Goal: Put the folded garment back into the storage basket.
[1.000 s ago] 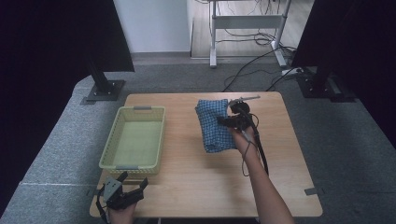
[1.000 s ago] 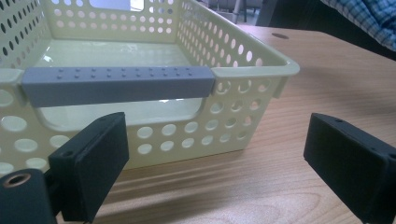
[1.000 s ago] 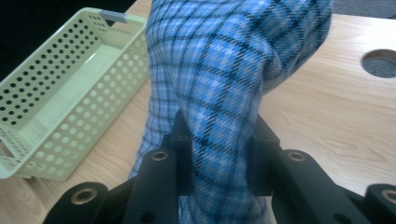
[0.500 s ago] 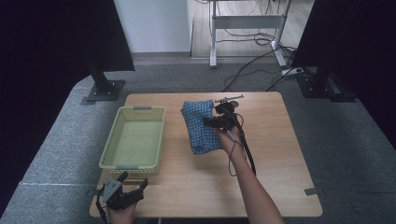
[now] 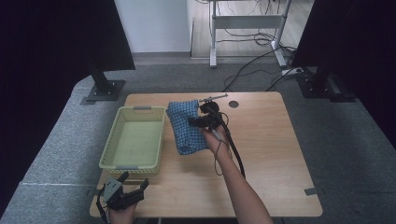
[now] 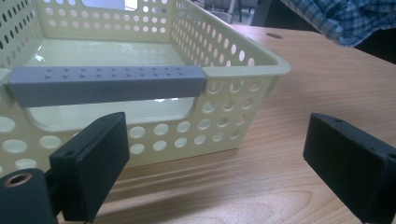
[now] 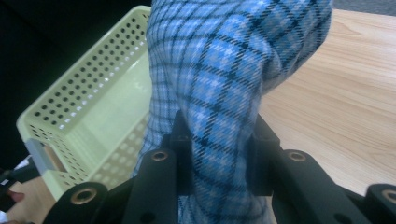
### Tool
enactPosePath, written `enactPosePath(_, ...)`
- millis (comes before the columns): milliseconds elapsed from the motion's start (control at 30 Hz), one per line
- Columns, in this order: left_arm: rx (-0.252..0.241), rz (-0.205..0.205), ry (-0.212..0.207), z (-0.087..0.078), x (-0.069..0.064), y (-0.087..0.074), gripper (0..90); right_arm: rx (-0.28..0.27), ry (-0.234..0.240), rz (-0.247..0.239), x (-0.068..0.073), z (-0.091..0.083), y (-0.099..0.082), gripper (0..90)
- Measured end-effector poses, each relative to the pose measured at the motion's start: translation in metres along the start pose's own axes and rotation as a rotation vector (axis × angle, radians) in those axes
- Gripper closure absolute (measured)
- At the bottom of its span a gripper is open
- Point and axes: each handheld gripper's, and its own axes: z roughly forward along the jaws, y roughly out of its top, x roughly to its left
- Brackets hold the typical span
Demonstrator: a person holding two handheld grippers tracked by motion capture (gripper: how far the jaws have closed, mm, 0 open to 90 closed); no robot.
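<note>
Left gripper (image 5: 125, 192): jaws stand wide apart with nothing between them, parked at the near left corner of the table (image 5: 280, 168), just in front of the basket's grey handle (image 6: 105, 85).
Basket (image 5: 112, 151): pale green, perforated, nothing inside it, long side running away from the person; its right wall sits just beside the cloth.
Cloth (image 5: 186, 127): blue checked, bunched into a fold, hanging partly lifted just right of the basket and not yet over it.
Right gripper (image 5: 198, 121): clamped tight on the cloth's right edge, a thick ridge of fabric pinched between the pads (image 7: 182, 140).
Step in hand: by my read, carrying the cloth leftward to the basket.
Doing it well: keep the pinch firm, lift enough that the trailing lower end clears the rim, carry on until the bulk hangs over the basket floor, then release.
Watch for: a dragging corner could catch the wall and shove the light basket; the free left gripper could steady that handle.
</note>
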Motion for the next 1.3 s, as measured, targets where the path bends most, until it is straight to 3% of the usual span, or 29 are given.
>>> enactPosePath(700,-0.004,0.000,-0.037,0.000,-0.003,0.001,6.9,-0.001,0.099,-0.021,0.049,0.037,0.020,69.8)
enactPosePath(933,0.005,0.017,-0.050,0.001,-0.004,0.001,6.9,0.006,0.110,-0.031,0.064,0.050,0.024,69.8)
enactPosePath(1300,0.002,0.003,-0.066,0.000,-0.004,0.002,6.9,0.006,0.134,-0.038,0.090,0.074,0.033,69.6)
